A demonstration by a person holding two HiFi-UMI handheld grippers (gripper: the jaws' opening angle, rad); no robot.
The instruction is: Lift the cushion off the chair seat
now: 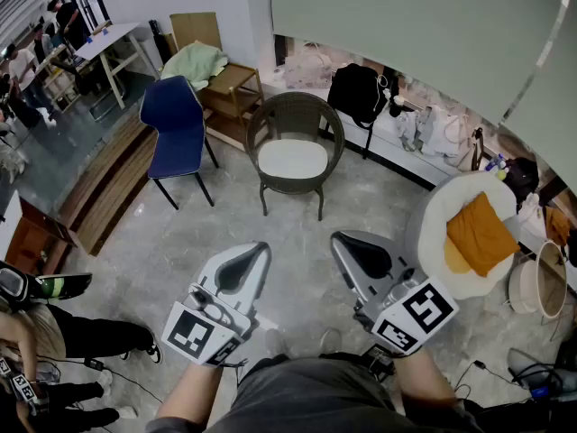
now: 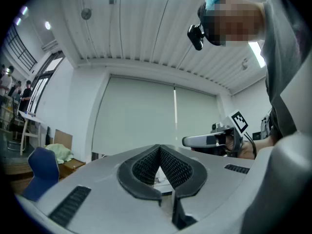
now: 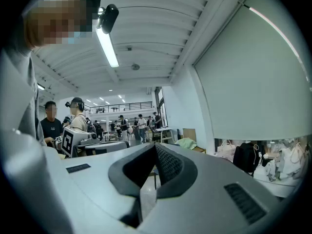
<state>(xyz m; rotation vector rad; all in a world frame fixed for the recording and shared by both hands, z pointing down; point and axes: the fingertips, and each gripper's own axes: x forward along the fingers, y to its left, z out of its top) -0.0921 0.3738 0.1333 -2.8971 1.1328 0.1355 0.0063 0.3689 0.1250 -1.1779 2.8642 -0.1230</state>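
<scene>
- Landmark: wicker chair (image 1: 296, 142), standing upright on the grey floor (image 1: 230, 215) at the centre of the head view.
- cushion (image 1: 292, 159): pale, lying flat on the wicker chair's seat, inside the curve of the backrest. Nothing is touching it.
- left gripper (image 1: 260, 249): well short of the wicker chair on the camera side, a bit left of its front legs, held level with its tip aimed toward the chair. Fingers are pressed together tip to tip with nothing between them, as its own view shows.
- right gripper (image 1: 339, 240): also well short of the wicker chair, slightly right of it, level, side by side with the left gripper with a gap between them. Fingers are together and it holds nothing.
- Neither gripper touches the chair or the cushion.
- blue chair (image 1: 176, 129): just left of the wicker chair, apart from it.
- green cloth (image 1: 196, 61): behind and left of the wicker chair, piled on a low wooden unit (image 1: 233, 84).
- black bag (image 1: 356, 93): behind and right of the wicker chair, near the wall.
- round white seat (image 1: 439, 213): well to the right of the wicker chair, with an orange pillow (image 1: 480, 234) lying in it.
- person (image 1: 86, 336): low on the floor, well left of the wicker chair and nearer the camera.
</scene>
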